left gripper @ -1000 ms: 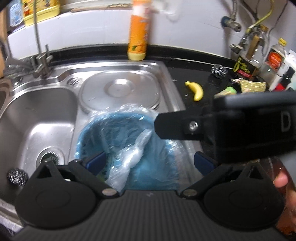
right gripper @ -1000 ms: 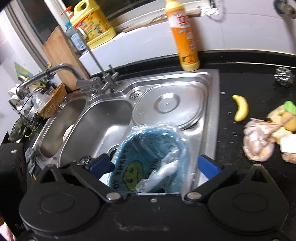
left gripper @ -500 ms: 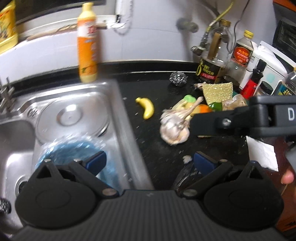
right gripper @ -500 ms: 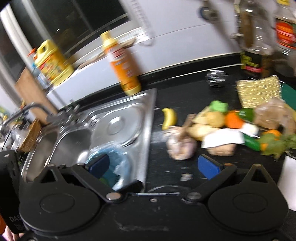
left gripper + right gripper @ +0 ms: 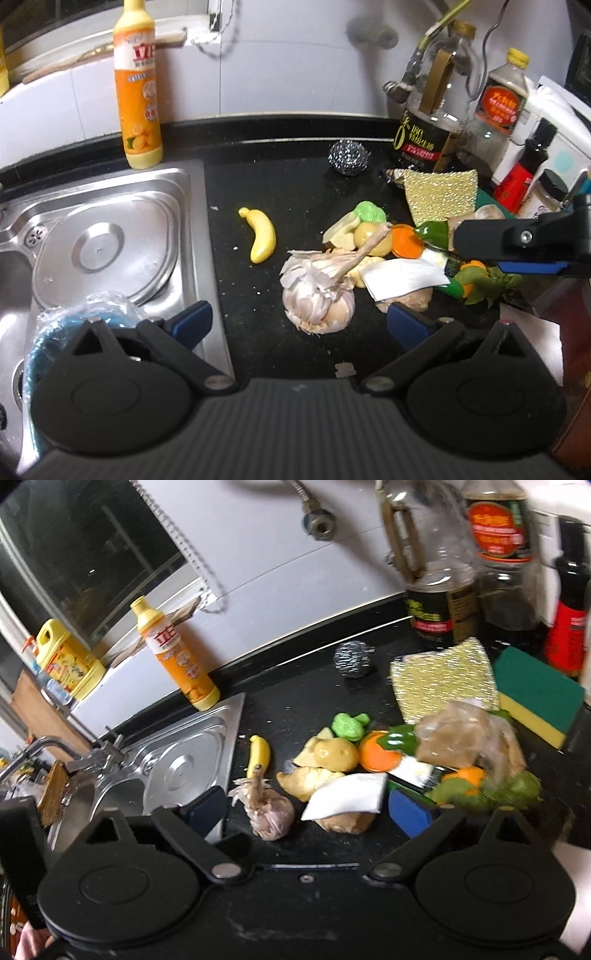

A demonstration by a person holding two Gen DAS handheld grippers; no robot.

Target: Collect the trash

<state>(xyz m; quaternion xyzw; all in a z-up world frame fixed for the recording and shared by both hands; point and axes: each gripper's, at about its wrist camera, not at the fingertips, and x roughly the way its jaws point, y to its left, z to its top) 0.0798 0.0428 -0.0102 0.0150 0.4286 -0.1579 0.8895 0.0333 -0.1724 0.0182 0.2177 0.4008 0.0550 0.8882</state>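
Note:
A pile of scraps lies on the black counter (image 5: pixel 280 184): a garlic bulb (image 5: pixel 317 291) (image 5: pixel 269 812), white paper (image 5: pixel 402 277) (image 5: pixel 347 794), a yellow banana piece (image 5: pixel 260 234) (image 5: pixel 258 755), peels, an orange piece (image 5: pixel 406 242) and green bits. A blue bin lined with clear plastic (image 5: pixel 74 317) sits in the sink at the lower left. My left gripper (image 5: pixel 295 323) is open and empty, just in front of the garlic. My right gripper (image 5: pixel 306 810) is open and empty, over the paper and garlic; it also shows in the left wrist view (image 5: pixel 517 240).
A steel sink (image 5: pixel 110 240) lies to the left. An orange detergent bottle (image 5: pixel 138 85) stands behind it. Oil and sauce bottles (image 5: pixel 436 110), a steel scourer (image 5: pixel 349 155), a gold scouring cloth (image 5: pixel 439 192) and a green-yellow sponge (image 5: pixel 539 694) crowd the back right.
Both grippers have swung right, from above the blue bin in the sink to the scrap pile on the counter. Both stayed open and empty.

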